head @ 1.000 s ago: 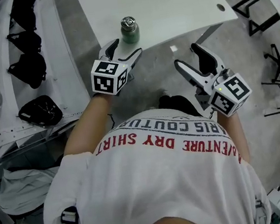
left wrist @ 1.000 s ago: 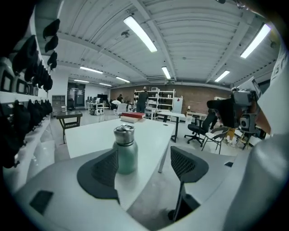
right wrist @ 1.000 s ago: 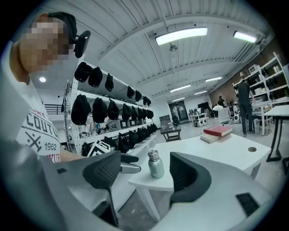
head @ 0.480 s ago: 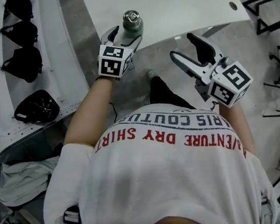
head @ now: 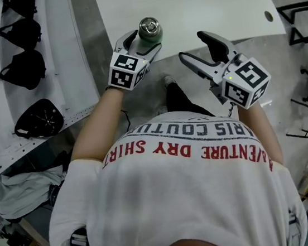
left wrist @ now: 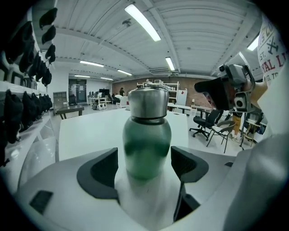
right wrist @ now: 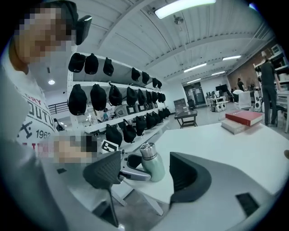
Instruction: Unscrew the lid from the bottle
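Observation:
A green bottle (head: 150, 37) with a steel lid (head: 149, 25) stands upright near the front edge of the white table (head: 200, 4). My left gripper (head: 142, 43) is open, one jaw on each side of the bottle's body, with small gaps showing. In the left gripper view the bottle (left wrist: 147, 146) fills the space between the pads (left wrist: 97, 173), and the lid (left wrist: 148, 104) rises above them. My right gripper (head: 201, 50) is open and empty, to the right of the bottle at the table's edge. It looks toward the bottle (right wrist: 152, 166) and the left gripper (right wrist: 132, 169).
White shelves (head: 62, 64) with black caps (head: 23, 69) run along the left. A red book (right wrist: 244, 118) lies far back on the table. Black chair frames (head: 297, 11) stand to the right of the table. Grey floor lies below the table's edge.
My left gripper has moved forward until its jaws stand on both sides of the bottle. My right gripper has risen toward the table's edge, still open.

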### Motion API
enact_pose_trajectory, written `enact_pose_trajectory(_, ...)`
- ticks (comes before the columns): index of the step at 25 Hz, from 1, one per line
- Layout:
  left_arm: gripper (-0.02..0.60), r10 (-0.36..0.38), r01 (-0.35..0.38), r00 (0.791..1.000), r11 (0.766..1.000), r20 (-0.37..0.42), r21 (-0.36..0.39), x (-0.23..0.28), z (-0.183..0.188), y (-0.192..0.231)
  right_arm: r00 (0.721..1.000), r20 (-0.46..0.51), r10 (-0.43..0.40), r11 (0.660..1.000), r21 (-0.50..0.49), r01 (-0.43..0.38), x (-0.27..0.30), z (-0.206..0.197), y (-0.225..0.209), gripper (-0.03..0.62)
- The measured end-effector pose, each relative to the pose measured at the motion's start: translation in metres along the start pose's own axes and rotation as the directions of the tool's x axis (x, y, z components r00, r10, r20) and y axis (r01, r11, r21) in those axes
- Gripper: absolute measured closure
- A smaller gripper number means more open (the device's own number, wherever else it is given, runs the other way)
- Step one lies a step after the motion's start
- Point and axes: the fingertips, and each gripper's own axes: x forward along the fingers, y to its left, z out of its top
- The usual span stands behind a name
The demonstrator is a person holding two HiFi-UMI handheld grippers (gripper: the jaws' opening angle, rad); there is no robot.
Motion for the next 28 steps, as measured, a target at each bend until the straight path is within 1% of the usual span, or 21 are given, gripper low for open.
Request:
enact_pose_trajectory(2, 0.219, -0.011, 0.011, 1.000, 1.000, 0.003, -0.008, 0.002, -0.001, 0.002, 0.999, -0.022, 0.028, 1.000, -0.002, -0.028, 0.014, -0.002, -0.003, 0.274)
enact_pose_trajectory(4, 0.221, -0.025, 0.025, 1.000, 1.000, 0.003, 0.000, 0.003, -0.001, 0.003, 0.998, -0.044, 0.049, 0.999, -0.016, -0.050, 0.027, -0.003, -0.005, 0.275)
enact_pose_trajectory(7, 0.222, -0.045, 0.045, 0.999, 0.999, -0.001, 0.021, 0.005, 0.001, 0.002, 0.994, -0.077, 0.073, 0.996, -0.042, -0.076, 0.044, -0.006, -0.009, 0.275)
enact_pose_trajectory(11, 0.227, -0.072, 0.072, 0.997, 0.997, 0.006, 0.016, 0.006, 0.002, -0.001, 0.988, -0.116, 0.100, 0.990, -0.085, -0.110, 0.064, -0.011, -0.013, 0.275)
enact_pose_trajectory(17, 0.229, -0.073, 0.073, 0.997, 0.997, 0.000, 0.008, 0.006, 0.002, -0.003, 0.982, -0.138, 0.129, 0.981, -0.126, -0.146, 0.089, -0.010, -0.015, 0.275)
enact_pose_trajectory(22, 0.229, -0.068, 0.068, 0.998, 0.998, -0.009, 0.006, 0.006, 0.002, -0.003, 0.975, -0.164, 0.150, 0.966, -0.184, -0.180, 0.108, -0.011, -0.008, 0.275)
enact_pose_trajectory(28, 0.229, -0.063, 0.063, 0.998, 0.998, -0.011, 0.000, 0.006, 0.003, -0.005, 0.972, -0.165, 0.165, 0.957, -0.212, -0.199, 0.122, -0.013, -0.004, 0.278)
